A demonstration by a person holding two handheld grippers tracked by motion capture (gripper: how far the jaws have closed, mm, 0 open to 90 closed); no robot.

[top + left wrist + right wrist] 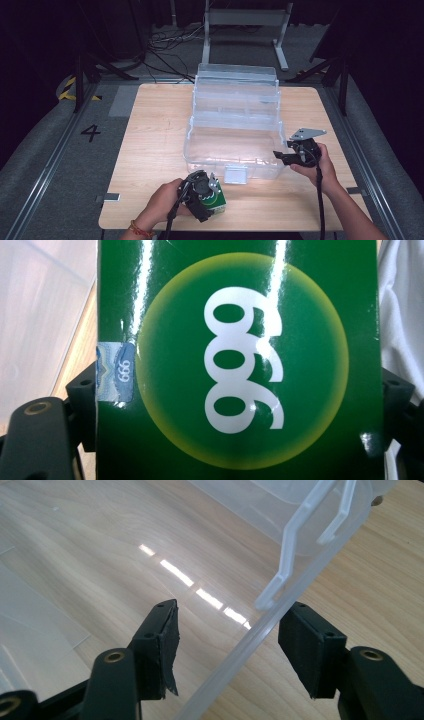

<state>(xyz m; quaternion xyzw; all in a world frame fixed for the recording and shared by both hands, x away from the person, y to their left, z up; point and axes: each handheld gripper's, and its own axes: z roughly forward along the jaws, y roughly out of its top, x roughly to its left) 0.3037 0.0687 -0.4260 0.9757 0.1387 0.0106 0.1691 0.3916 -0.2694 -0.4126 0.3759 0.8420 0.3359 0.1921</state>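
Step in hand: packing, by the look of it; the green box (214, 198) is lifted or about to lift, and the clear plastic bin (235, 132) is being steadied for it.
Left gripper (204, 195): at 6 o'clock on the table (150, 150), near the front edge, its jaws pressed against the two sides of the green box (235, 360) (the left gripper view shows a yellow disc and white "999" print close against the camera).
Right gripper (286, 156): at 3 o'clock from the bin's front right corner, jaws spread, one on each side of the bin's rim (240, 655); the right gripper view shows the rim running between the pads without being pinched yet.
Green box location: just off the bin's front wall, at about 7 o'clock from the bin's white latch (235, 175), apart from the bin.
Bin: lid open and standing up toward 12 o'clock; inside appears bare.
Next move, as I judge it: close the right jaws on the rim to hold the bin still, then raise the box over the front wall toward 12 o'clock and lower it inside, keeping clear of the latch.
Risk: glossy carton may slip if the squeeze is light.
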